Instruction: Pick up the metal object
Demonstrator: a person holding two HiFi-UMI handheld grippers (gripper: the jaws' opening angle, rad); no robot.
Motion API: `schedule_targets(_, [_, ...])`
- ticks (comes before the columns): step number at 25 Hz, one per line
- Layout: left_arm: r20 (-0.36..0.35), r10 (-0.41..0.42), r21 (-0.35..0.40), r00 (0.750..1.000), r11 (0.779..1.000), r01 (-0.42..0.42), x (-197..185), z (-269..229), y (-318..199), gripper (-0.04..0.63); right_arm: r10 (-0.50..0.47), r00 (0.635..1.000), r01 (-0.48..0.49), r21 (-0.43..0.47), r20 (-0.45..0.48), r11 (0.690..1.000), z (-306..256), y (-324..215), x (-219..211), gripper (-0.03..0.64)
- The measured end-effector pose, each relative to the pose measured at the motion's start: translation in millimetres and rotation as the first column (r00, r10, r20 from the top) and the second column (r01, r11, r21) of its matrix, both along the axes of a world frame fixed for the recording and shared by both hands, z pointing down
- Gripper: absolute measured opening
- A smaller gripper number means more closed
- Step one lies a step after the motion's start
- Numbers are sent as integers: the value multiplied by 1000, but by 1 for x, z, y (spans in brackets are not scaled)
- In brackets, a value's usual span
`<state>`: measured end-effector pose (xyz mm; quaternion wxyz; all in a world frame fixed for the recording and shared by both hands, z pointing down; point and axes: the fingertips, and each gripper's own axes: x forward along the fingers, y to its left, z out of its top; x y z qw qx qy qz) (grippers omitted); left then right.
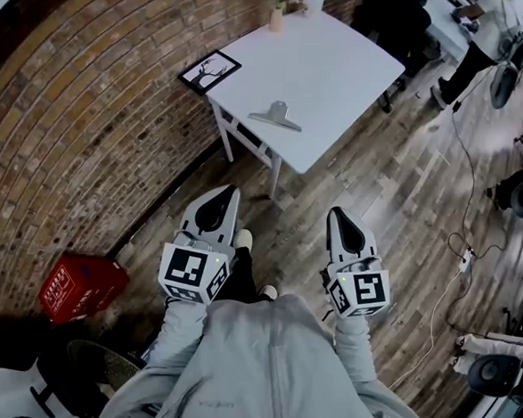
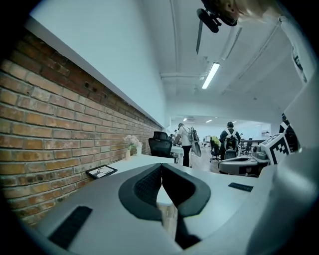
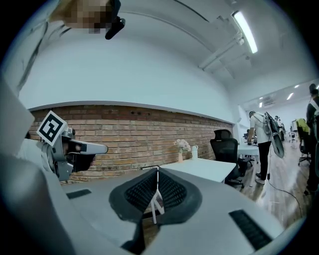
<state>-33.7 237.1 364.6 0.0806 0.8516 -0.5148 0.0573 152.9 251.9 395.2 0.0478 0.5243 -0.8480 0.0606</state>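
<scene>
Nothing is done yet. The metal object [image 1: 275, 115] lies untouched on the far white table [image 1: 342, 84]. I hold my left gripper [image 1: 224, 195] and right gripper [image 1: 338, 216] near me, both closed and empty. The approach and the grasp remain.

The right tongs [image 3: 157, 173] sit pressed together — white table [image 3: 209, 169] ahead, brick wall [image 3: 149, 134] behind.

Office: swivel chair [image 3: 225, 145], desk [image 3: 245, 148]
</scene>
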Motion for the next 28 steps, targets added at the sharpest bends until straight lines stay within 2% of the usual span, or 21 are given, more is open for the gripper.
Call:
schedule_targets(8, [2,53,-11,999,999,-53,-11,-3,-96,28,44,999,-44,18,-7,999,-13,-92,-13,25])
schedule_targets(14, [1,87,-22,996,996,-87,-23,-1,-145,28,72,997,-72,2,-13,997,-10,-132,-29,25])
schedule_targets(20, [1,114,-35,994,993,-113,-42,7,-173,28,96,995,-97,-26,-26,995,-4,-157,-48,25])
schedule_targets(28, [-1,151,-72,989,986,-150,-51,17,-185,28,111,993,-113,-77,-33,991,8,-168,-67,25])
